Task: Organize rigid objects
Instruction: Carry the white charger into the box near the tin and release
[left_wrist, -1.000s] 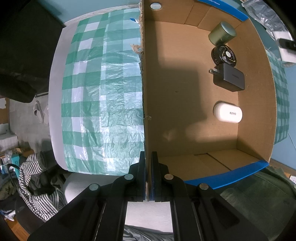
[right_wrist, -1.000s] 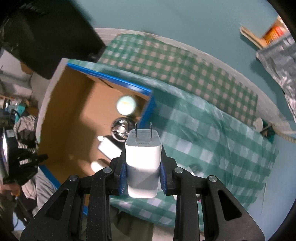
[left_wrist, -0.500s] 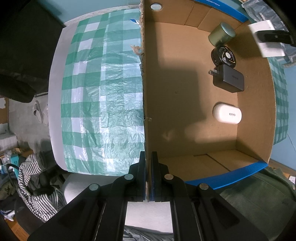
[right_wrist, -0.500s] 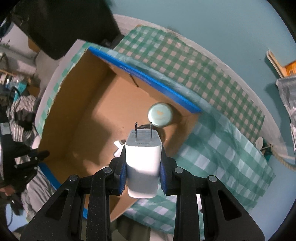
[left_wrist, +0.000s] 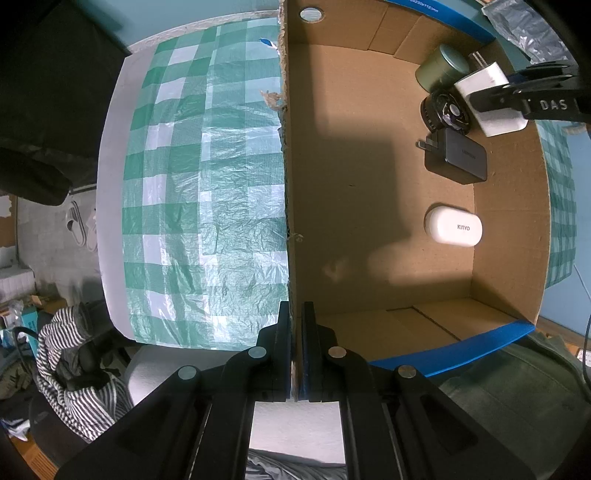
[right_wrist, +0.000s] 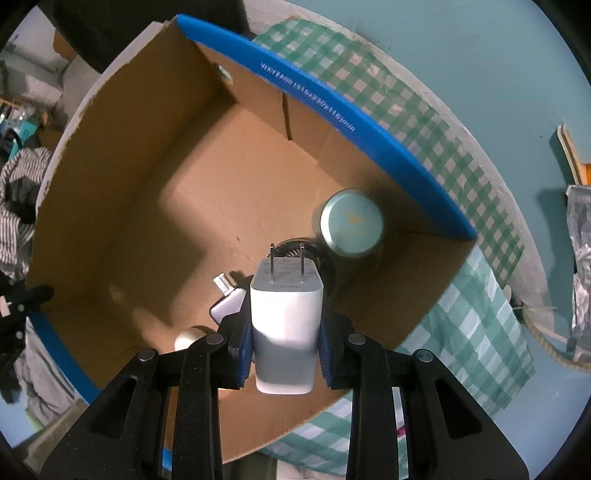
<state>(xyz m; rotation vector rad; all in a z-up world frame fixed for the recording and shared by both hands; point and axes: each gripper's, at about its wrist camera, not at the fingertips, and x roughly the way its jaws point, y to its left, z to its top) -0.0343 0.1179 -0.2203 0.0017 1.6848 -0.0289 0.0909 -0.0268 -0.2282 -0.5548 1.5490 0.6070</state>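
While my left gripper (left_wrist: 295, 350) pinches the near wall of the cardboard box (left_wrist: 369, 221) with its jaws fully closed on the cardboard edge, I take it that this grip is there to steady the box so it cannot slide on the green checked tablecloth (left_wrist: 207, 184).

My right gripper (right_wrist: 284, 332) clamps the white charger (right_wrist: 284, 314) by its two flat sides, jaws only as far apart as the body is wide, blue pads pressed against it. The prongs point away from the camera and down toward the box floor, so the plug end would probably meet the cardboard first unless I tilt it.

I have the charger hanging over the far right corner of the box, above the things already lined up along that wall: the green round tin (right_wrist: 351, 227), the black round gadget (left_wrist: 445, 112) just beside it, the dark charger (left_wrist: 456, 157) touching that, and the white KINYO case (left_wrist: 453, 225) a little apart. That row looks deliberate to me, so a free patch of floor next to it seems the sensible spot. Crowding is my worry: the charger hovers right over the black gadget, and lowering straight down could land on it.
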